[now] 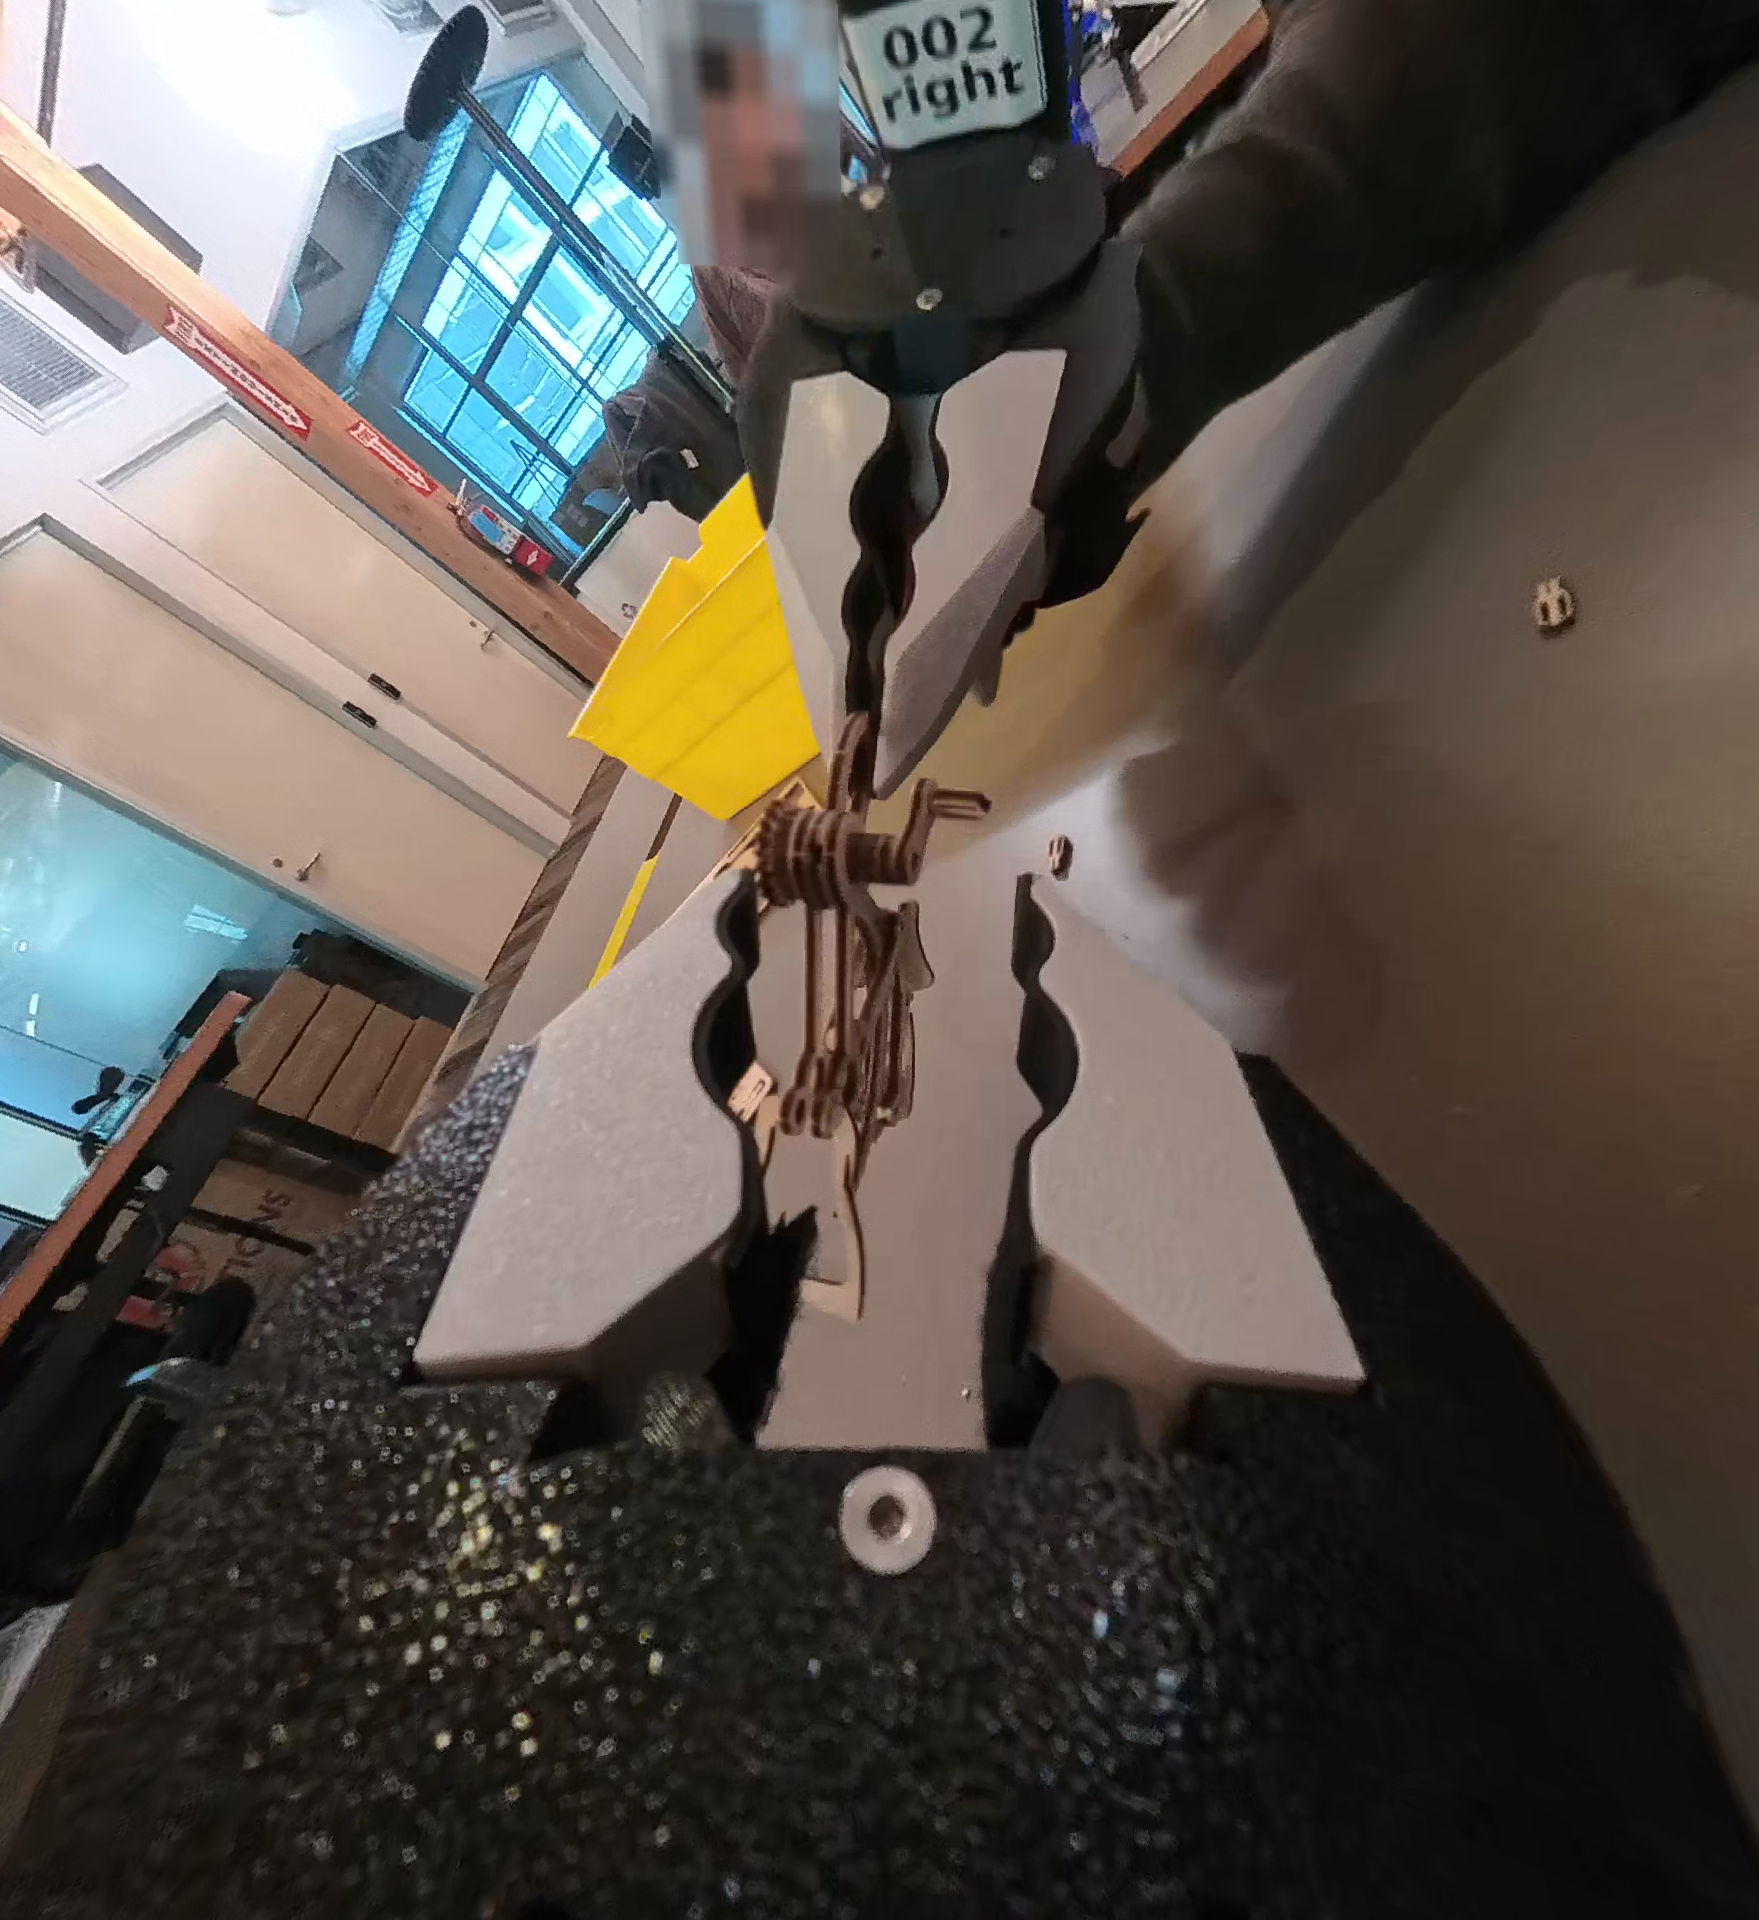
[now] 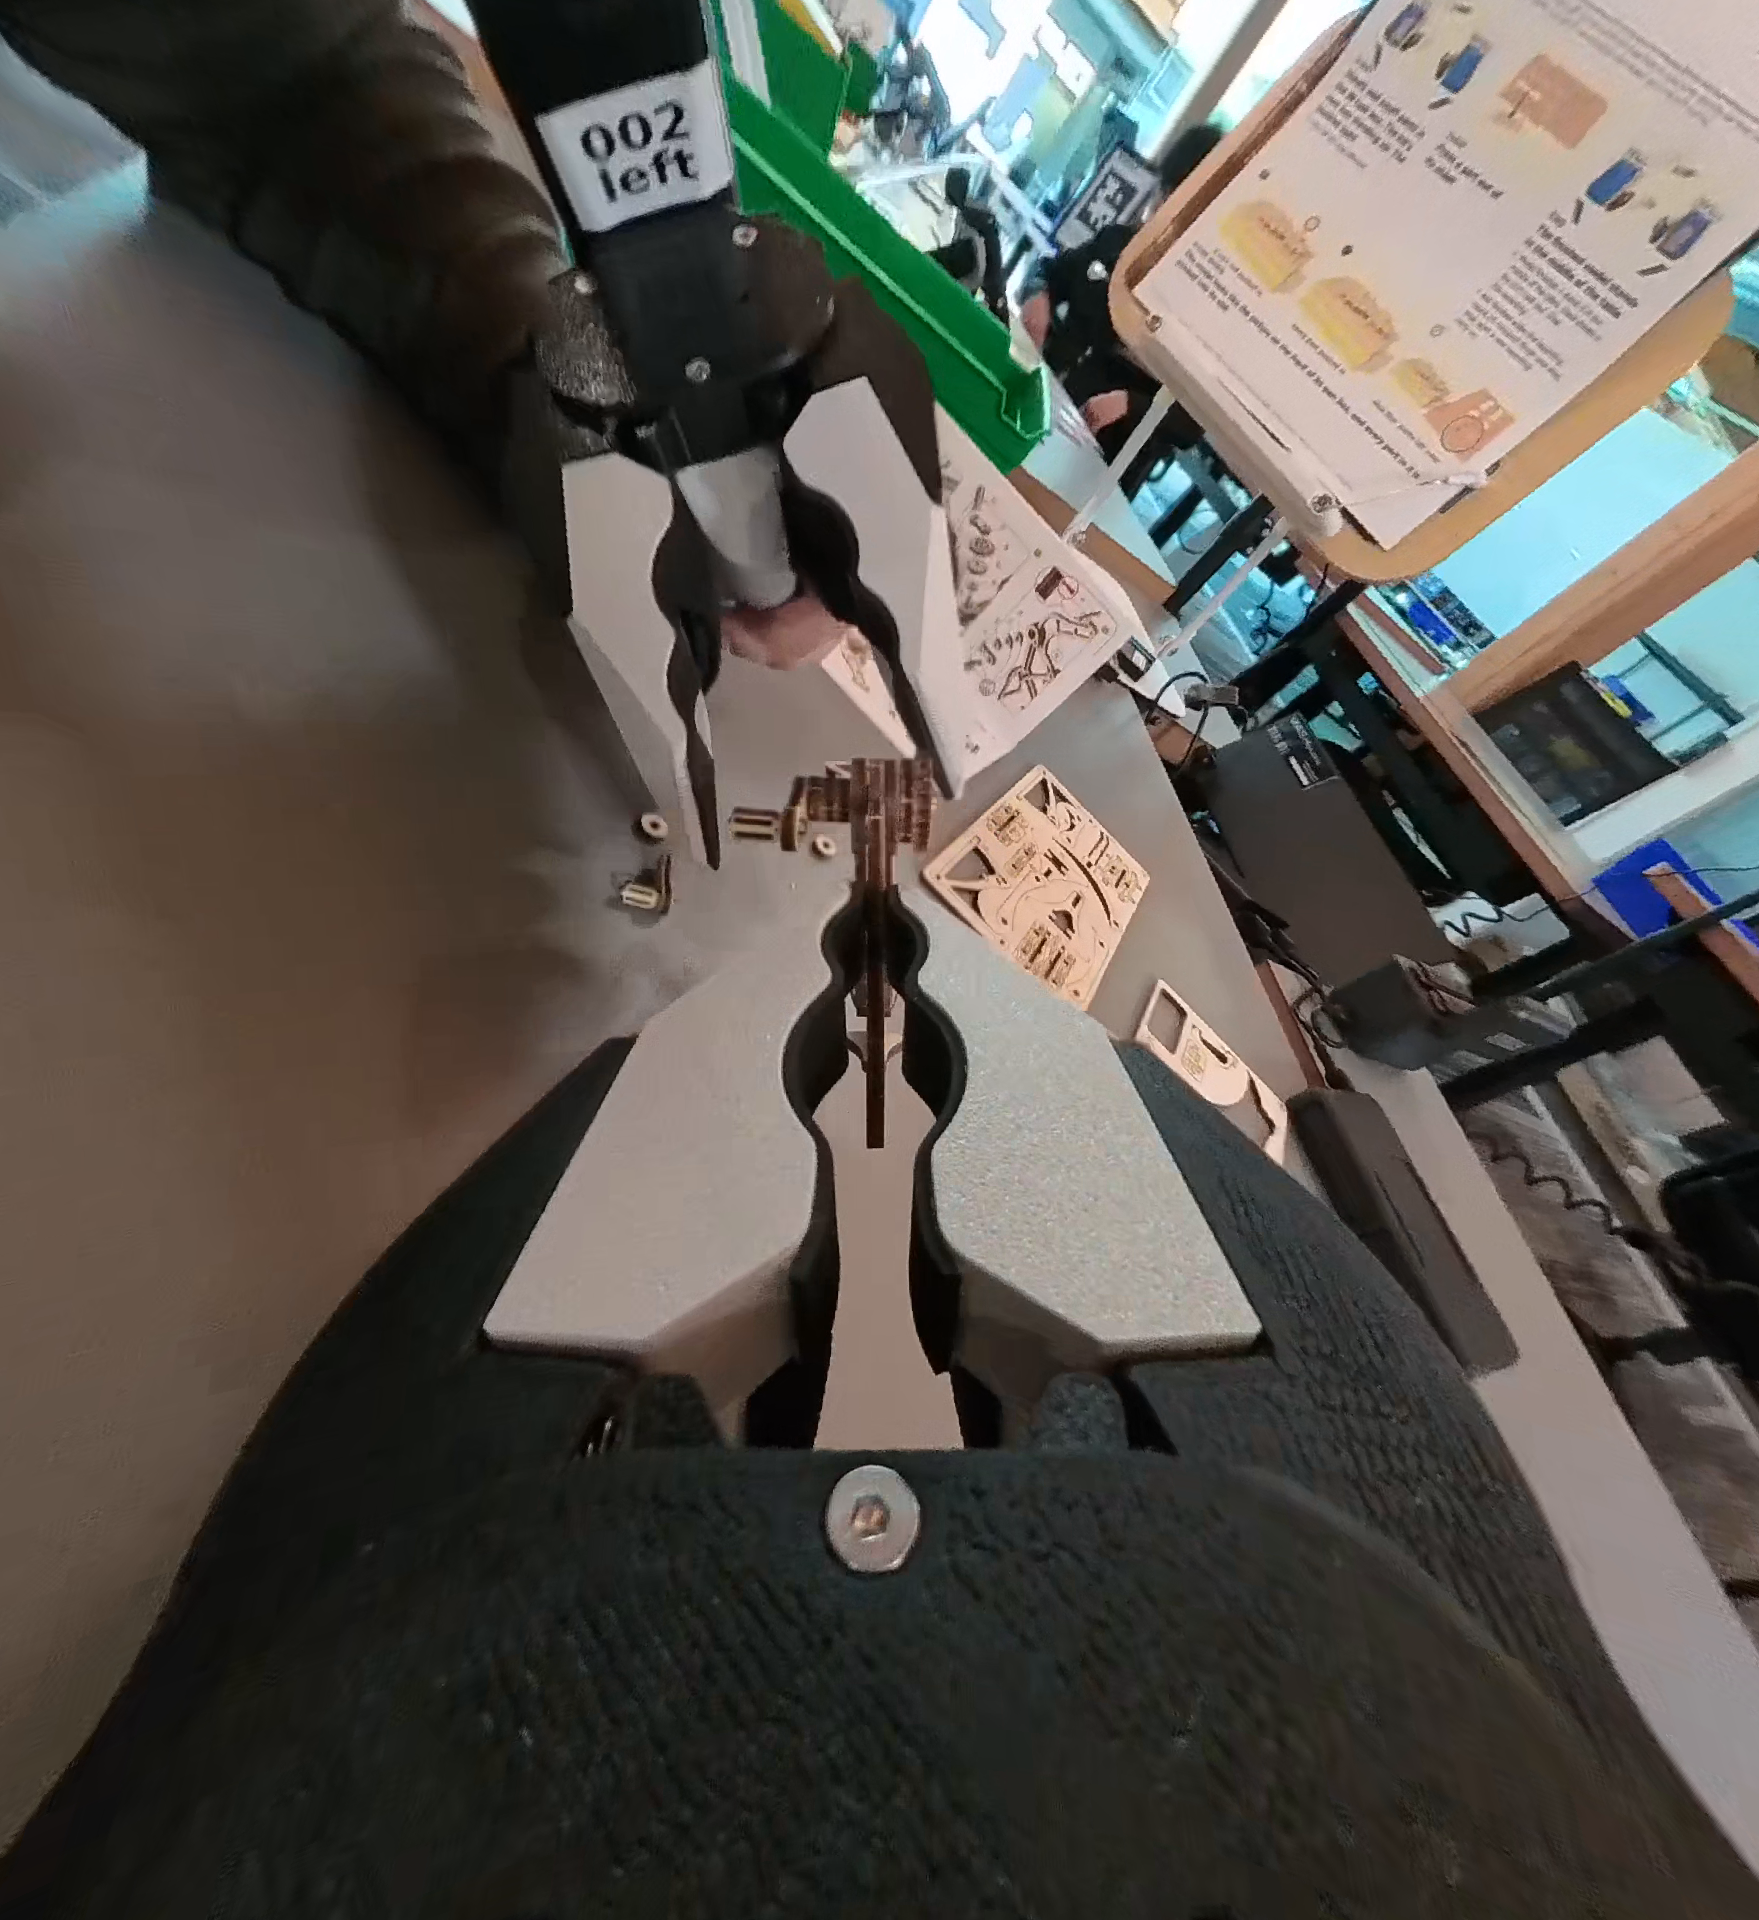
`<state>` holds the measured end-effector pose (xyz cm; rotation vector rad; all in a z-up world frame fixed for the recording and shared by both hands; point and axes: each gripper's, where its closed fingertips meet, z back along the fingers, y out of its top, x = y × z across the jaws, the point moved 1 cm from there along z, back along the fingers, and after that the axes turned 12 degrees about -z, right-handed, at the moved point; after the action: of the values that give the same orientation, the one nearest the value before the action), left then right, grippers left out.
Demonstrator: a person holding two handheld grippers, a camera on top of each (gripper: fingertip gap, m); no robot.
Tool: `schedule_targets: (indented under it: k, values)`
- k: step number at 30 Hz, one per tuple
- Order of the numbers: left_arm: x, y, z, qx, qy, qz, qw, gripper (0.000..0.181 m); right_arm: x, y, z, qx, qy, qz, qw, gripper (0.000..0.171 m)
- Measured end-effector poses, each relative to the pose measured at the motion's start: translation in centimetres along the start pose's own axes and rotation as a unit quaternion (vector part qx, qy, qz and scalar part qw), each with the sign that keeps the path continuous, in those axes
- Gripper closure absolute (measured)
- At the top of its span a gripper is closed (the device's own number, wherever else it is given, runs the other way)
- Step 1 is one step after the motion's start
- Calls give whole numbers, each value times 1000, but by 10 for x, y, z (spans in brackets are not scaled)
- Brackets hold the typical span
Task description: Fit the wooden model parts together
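While the right gripper (image 2: 870,914) clamps a thin wooden plate (image 2: 873,1049) edge-on between its fingers, the left gripper (image 1: 880,894) is spread wide with nothing pinched in it. The plate is part of the wooden model assembly (image 1: 859,914): a stack of small gears (image 1: 802,862) on a short axle, a crank-like arm (image 1: 942,810) sticking out to one side, thin linkage pieces (image 1: 854,1039) hanging below. In the left wrist view the assembly sits in the gap between the left fingers, held from the far side by the right gripper's closed tips (image 1: 870,717); whether it touches either left finger, can't tell. In the right wrist view the gear stack (image 2: 870,805) shows just past the right fingertips, with the left gripper (image 2: 823,821) opposite, its fingers apart on either side of the stack. The grey table (image 2: 1145,790) carries loose small wooden parts (image 2: 750,826) near the left gripper's tip, plus two more bits (image 2: 646,894) off to the side. A laser-cut wooden parts sheet (image 2: 1041,894) lies flat just beyond the gear stack, a smaller one (image 2: 1202,1060) nearer the table edge. A printed instruction sheet (image 2: 1020,623) lies behind the left gripper. Yellow bin (image 1: 709,686) behind the right gripper in the left wrist view; green bin (image 2: 885,270) at the table's far end in the right wrist view.
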<state>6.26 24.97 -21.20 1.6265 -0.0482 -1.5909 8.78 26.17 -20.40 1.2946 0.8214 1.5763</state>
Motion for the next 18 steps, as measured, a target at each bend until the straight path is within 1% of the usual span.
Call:
schedule_targets:
  k: [3,6,18]
  values:
    - [-6,8,3,29,1,44,999,136,2,4,2,15,3,-22,1000,171]
    - [-9,14,6,49,-6,82,995,137,1,4,2,18,2,-17,1000,171]
    - [-5,11,5,44,-17,62,997,138,0,6,3,27,6,-23,999,171]
